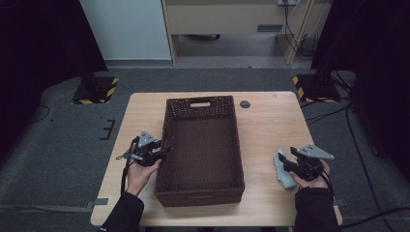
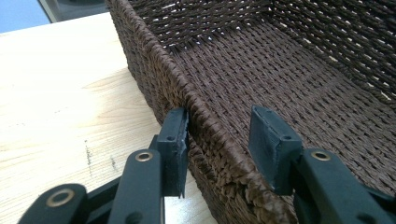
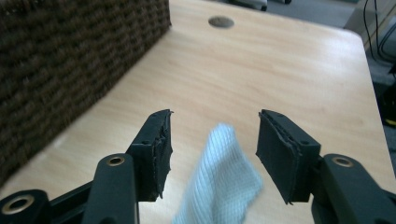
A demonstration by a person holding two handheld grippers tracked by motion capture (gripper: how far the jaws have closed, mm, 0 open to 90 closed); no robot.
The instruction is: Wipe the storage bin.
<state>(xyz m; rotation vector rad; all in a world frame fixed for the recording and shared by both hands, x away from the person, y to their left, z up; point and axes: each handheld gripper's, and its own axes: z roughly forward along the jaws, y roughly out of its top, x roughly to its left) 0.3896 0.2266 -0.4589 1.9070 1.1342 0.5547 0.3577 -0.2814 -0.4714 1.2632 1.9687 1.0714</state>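
Observation:
A dark brown wicker basket (image 1: 238,145) stands empty in the middle of the wooden table. My left gripper (image 1: 163,151) straddles its left wall. In the left gripper view the gripper (image 2: 219,133) has one pad against the outside of the rim (image 2: 210,121), and the other meets the braid from inside. A pale blue cloth (image 1: 284,173) lies crumpled near the table's right front. My right gripper (image 1: 286,164) is over it. In the right gripper view the cloth (image 3: 219,179) sits between the wide jaws of that gripper (image 3: 215,128), and neither pad presses on it.
A small dark round disc (image 1: 245,104) lies on the table (image 1: 270,125) behind the basket's right corner. The basket's outer wall (image 3: 70,60) rises to the left of my right gripper. Bare wood stretches beyond the cloth.

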